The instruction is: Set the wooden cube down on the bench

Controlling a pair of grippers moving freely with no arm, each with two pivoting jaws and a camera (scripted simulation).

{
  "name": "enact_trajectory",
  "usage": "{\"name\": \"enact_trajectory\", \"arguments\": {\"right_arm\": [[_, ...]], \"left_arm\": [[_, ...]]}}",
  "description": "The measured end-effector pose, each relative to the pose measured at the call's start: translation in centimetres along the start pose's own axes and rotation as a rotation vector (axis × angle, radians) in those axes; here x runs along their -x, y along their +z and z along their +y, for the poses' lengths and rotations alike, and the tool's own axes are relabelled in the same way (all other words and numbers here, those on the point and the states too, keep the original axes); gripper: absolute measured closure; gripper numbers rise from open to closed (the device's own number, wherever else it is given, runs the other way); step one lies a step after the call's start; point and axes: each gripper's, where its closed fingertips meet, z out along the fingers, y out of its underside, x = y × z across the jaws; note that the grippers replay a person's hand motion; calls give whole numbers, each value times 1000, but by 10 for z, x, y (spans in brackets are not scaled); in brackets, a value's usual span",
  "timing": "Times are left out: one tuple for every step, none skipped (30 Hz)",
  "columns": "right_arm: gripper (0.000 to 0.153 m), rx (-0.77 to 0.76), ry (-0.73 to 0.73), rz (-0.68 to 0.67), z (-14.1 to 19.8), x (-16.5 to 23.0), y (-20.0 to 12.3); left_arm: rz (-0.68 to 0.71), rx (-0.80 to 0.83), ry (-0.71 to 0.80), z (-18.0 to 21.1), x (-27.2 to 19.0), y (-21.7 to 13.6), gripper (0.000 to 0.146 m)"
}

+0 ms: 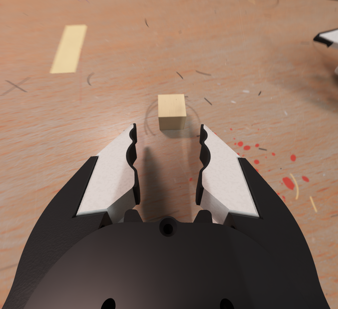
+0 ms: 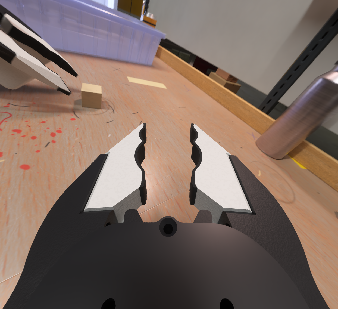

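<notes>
The pale wooden cube [image 1: 172,110] rests flat on the wooden bench [image 1: 237,47], inside a faint pencilled circle. My left gripper [image 1: 167,126] is open and empty, its tips just short of the cube and either side of its near face, not touching. In the right wrist view the cube [image 2: 91,95] sits at the left, with the left gripper [image 2: 70,83] just left of it. My right gripper [image 2: 168,126] is open and empty, to the right of the cube. Its fingertips [image 1: 327,39] show at the right edge of the left wrist view.
A strip of pale tape [image 1: 69,48] lies on the bench beyond the cube. Red paint spots [image 1: 289,183] mark the surface. A metal bottle [image 2: 300,117] stands by the raised wooden edge rail [image 2: 215,87]. A translucent purple bin [image 2: 87,31] sits at the back.
</notes>
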Motion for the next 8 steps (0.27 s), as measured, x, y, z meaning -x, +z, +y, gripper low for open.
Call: {"name": "enact_trajectory", "arguments": {"right_arm": [[104,-19,-10,18,-3,-2,-2],[104,-34,-10,20,-5,-2,-3],[104,-48,2,6,-8,1,-2],[104,-57,27,-16,-11,5,-1],[102,-70,57,-44,-15,10,-1],[101,-89,81,-72,-20,16,-1],[99,-113,96,-95,-25,22,-1],[98,-139,101,-113,-30,27,-2]], "left_arm": [[-31,-48,-15,-5,1,-7,73],[-55,-97,-31,-11,1,-13,70],[-78,-144,-44,-17,-1,-18,67],[-106,-187,-49,-23,-2,-24,63],[-144,-224,-41,-29,-5,-28,59],[-187,-258,-21,-34,-7,-32,56],[-232,-288,7,-38,-11,-35,53],[-273,-310,35,-42,-14,-37,50]]}}
